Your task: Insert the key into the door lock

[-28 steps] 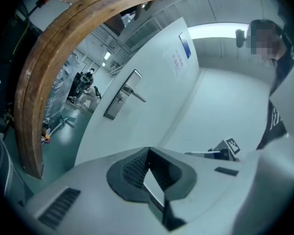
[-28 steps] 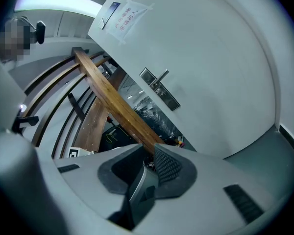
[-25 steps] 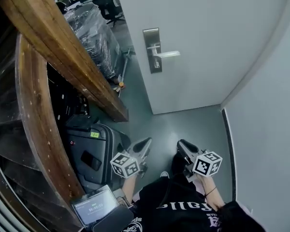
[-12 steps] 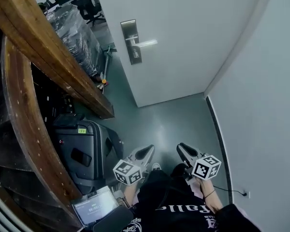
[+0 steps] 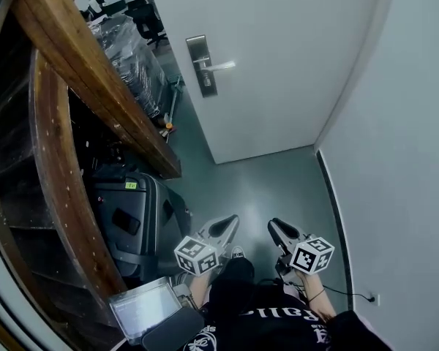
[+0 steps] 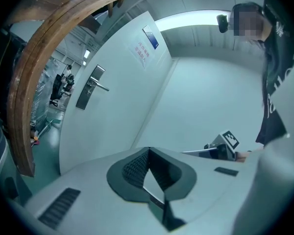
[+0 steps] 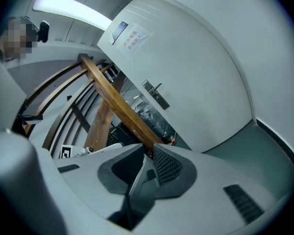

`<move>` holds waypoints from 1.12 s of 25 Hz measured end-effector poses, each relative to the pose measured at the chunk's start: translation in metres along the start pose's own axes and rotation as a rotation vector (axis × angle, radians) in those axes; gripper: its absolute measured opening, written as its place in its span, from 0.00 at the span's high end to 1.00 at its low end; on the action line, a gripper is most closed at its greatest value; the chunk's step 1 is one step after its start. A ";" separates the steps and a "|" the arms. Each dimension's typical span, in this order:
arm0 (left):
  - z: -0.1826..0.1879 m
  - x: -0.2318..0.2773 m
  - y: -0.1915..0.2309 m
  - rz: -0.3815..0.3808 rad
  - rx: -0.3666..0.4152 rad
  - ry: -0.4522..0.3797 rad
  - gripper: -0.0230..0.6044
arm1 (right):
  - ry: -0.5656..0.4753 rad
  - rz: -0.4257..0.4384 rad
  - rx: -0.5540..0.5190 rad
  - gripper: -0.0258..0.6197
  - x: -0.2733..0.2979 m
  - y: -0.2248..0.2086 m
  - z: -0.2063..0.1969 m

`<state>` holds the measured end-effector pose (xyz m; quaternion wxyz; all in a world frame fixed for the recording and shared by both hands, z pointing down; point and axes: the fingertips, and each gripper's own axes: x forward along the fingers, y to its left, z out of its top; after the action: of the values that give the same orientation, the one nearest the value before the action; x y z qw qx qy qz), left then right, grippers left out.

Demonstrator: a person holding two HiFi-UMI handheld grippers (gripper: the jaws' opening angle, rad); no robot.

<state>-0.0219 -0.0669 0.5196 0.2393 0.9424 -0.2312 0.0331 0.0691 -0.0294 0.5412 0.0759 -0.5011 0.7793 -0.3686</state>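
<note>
Door handle (image 5: pixel 218 66) shifted left in view, left gripper (image 5: pixel 230 222), right gripper (image 5: pixel 274 226) both pressed together, door notice (image 6: pixel 143 50) unreadable

**Head view.** Even, cool indoor light with no hard shadows. The door (image 5: pixel 278 64) and wall (image 5: pixel 395 159) are bright and flat, and the floor (image 5: pixel 256 189) is mid-toned. The space under the wooden beam (image 5: pixel 95 72) sinks into deep shadow. Focus is sharp throughout. Straight lines bow toward the edges.

**Left gripper view.** Strong fisheye with black vignetting at the corners and a green-blue cast. The ceiling light strip (image 6: pixel 196 19) is blown out to white. The left claw (image 6: pixel 148 153), close to the lens, is soft.

**Right gripper view.** Same fisheye and vignetting. The light strip glares at upper left (image 7: pixel 71 9). The right claw (image 7: pixel 148 148) is blurred in the foreground, and the distance is clearer.
</note>
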 end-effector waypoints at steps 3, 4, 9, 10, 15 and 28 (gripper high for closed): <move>-0.013 -0.004 -0.041 0.016 0.000 -0.012 0.96 | 0.007 0.022 -0.004 0.84 -0.037 0.004 -0.014; -0.019 -0.005 -0.055 0.020 0.004 -0.013 0.96 | 0.009 0.030 -0.008 0.84 -0.051 0.005 -0.018; -0.050 -0.015 -0.129 0.038 0.040 -0.026 0.96 | 0.026 0.060 -0.031 0.84 -0.120 0.009 -0.040; -0.058 -0.019 -0.142 0.049 0.042 -0.029 0.96 | 0.034 0.067 -0.033 0.84 -0.132 0.010 -0.047; -0.110 -0.048 -0.199 0.086 0.043 0.008 0.96 | 0.058 0.110 -0.028 0.84 -0.181 0.023 -0.085; -0.159 -0.141 -0.248 0.186 0.026 0.010 0.96 | 0.154 0.262 -0.033 0.84 -0.209 0.100 -0.173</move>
<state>-0.0275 0.2597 0.5272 0.2239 0.9198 -0.3159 0.0628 0.0138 0.2544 0.5474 0.0551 -0.3664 0.8476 -0.3798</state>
